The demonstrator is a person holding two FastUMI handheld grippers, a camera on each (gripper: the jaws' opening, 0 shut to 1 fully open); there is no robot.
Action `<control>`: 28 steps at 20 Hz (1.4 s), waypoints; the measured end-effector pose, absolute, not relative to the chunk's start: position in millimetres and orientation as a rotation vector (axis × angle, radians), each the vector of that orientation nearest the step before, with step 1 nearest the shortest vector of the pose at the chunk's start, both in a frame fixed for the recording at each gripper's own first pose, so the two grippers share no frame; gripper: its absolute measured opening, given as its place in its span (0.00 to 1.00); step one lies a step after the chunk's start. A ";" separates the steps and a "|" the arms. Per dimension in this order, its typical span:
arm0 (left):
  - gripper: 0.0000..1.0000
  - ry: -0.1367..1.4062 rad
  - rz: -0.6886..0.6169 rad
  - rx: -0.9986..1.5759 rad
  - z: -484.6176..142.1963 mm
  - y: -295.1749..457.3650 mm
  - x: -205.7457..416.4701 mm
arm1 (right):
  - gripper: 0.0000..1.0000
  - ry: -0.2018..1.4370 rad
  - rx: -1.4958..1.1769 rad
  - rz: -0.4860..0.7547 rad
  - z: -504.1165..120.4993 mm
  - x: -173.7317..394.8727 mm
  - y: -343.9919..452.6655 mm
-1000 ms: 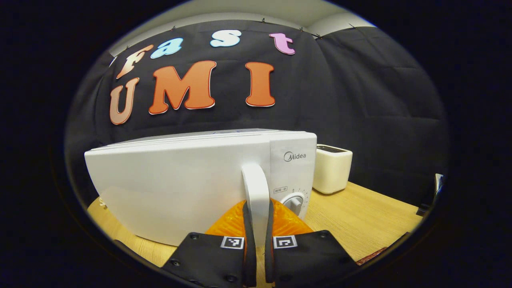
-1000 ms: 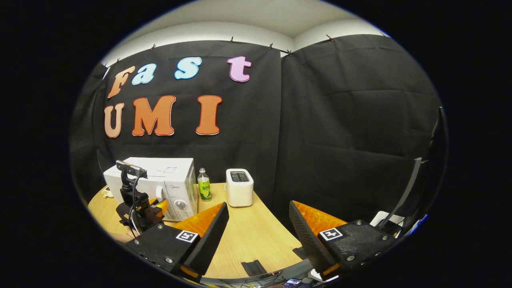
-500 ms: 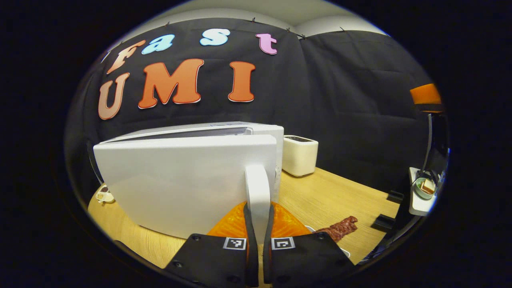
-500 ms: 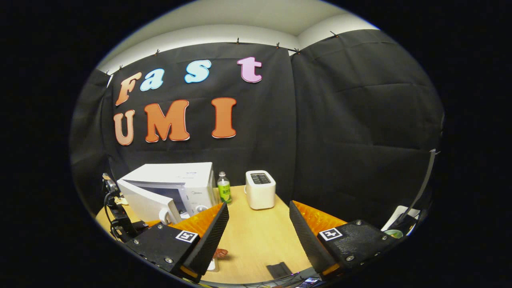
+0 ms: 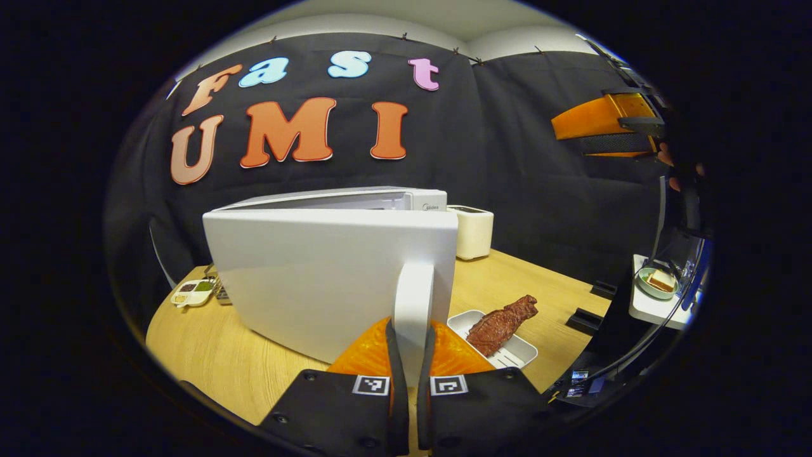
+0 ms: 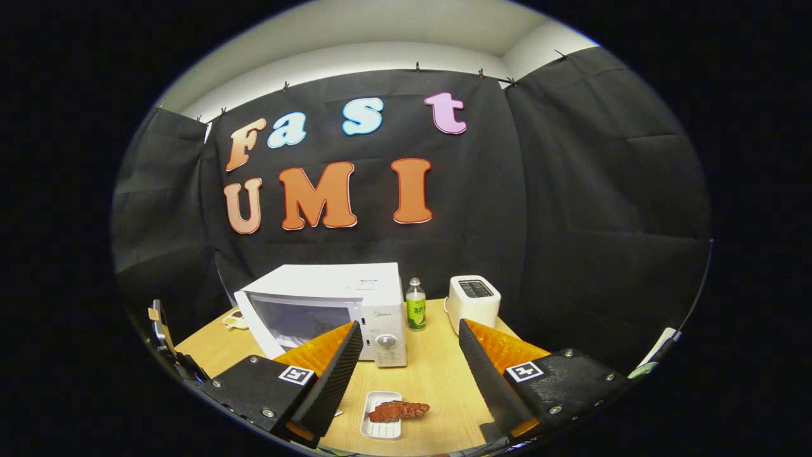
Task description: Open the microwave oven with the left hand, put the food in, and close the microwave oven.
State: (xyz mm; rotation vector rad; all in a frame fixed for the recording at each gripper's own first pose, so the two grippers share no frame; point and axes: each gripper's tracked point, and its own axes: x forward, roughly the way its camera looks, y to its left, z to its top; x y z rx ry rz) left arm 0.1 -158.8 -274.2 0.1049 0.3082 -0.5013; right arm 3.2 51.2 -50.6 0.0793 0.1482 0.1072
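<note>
The white microwave (image 5: 380, 198) (image 6: 355, 285) stands at the back of the wooden table, its door (image 5: 330, 279) swung well out toward me. My left gripper (image 5: 406, 355) is shut on the door's white handle (image 5: 413, 298). A brown piece of food (image 5: 501, 320) (image 6: 396, 411) lies on a small white tray (image 5: 523, 349) (image 6: 380, 430) on the table in front of the microwave. My right gripper (image 6: 406, 362) hangs open and bare above the tray, well off the table, and it appears high at the right in the left gripper view (image 5: 602, 124).
A white toaster (image 5: 472, 231) (image 6: 472, 303) and a green-labelled bottle (image 6: 415, 306) stand right of the microwave. A small dish of condiments (image 5: 193, 292) sits at the table's left. A side stand (image 5: 656, 308) with a bowl lies beyond the table's right edge.
The microwave door has swung from shut to wide open, pulled by my left gripper on its handle. The right gripper view turned left and now takes in the tray with the food.
</note>
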 end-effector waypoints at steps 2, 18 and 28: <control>0.09 0.306 -0.477 0.103 -271.6 -139.5 -12.3 | 0.94 0.156 0.088 0.133 -51.3 2.3 65.0; 0.98 0.308 0.039 0.018 -242.0 90.2 -100.4 | 0.95 0.199 0.071 0.320 -80.0 -4.8 149.4; 0.98 0.164 0.182 0.022 -143.2 153.7 -80.3 | 0.94 0.194 0.297 0.220 -99.9 26.9 103.4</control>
